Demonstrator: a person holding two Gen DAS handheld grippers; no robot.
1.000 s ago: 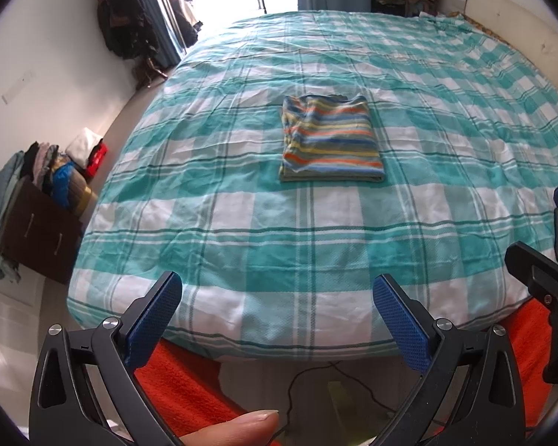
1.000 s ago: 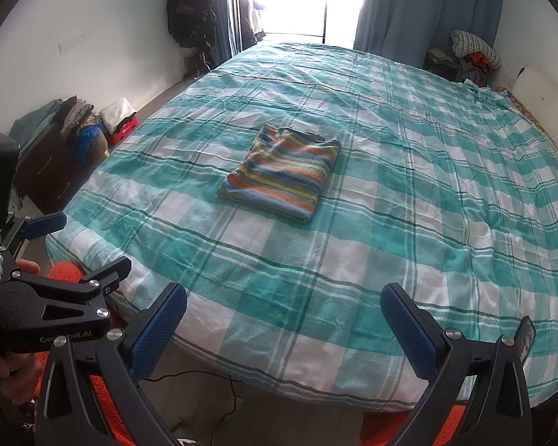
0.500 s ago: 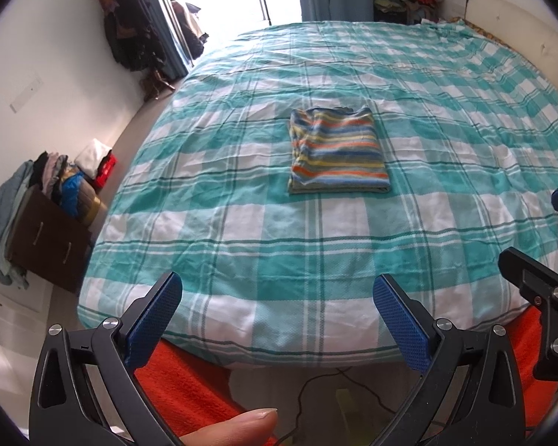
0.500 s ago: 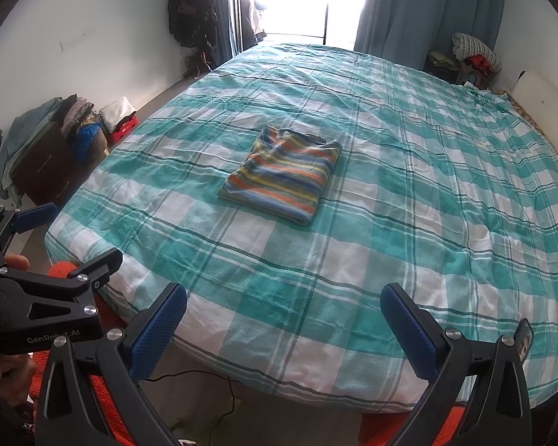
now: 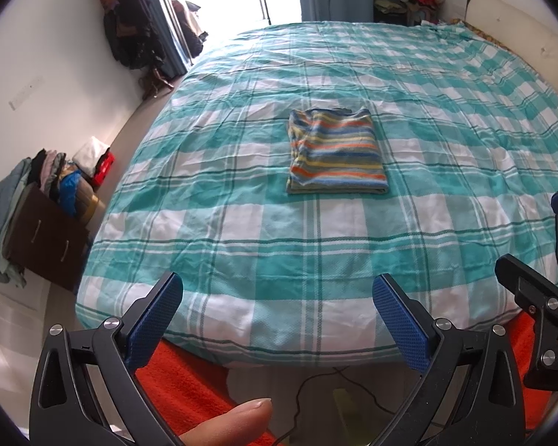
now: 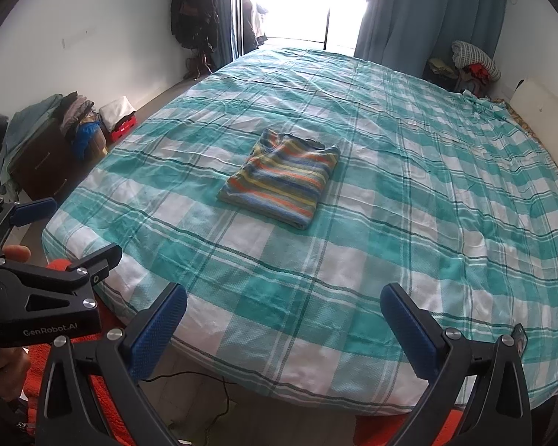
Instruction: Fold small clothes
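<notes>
On the teal-and-white checked bed (image 5: 316,245) lies a folded striped knit garment (image 5: 334,152), well apart from both grippers' wide-spread, empty blue-padded fingers (image 5: 156,316).

striped shirt (image 5: 336,156), folded rectangle, flat mid-bed

One folded shirt (image 5: 336,154), one bed (image 5: 241,230), two grippers — left (image 5: 279,316), right (image 6: 284,325), one dresser (image 5: 44,238).

- Before me, a bed (image 5: 316,252) under a teal-and-white checked cover.
- Beyond the bed, a bright window (image 6: 297,0) with blue curtains (image 6: 427,11).
- Left of the bed, a dark dresser (image 5: 44,238) against white walls (image 5: 37,55).
</notes>
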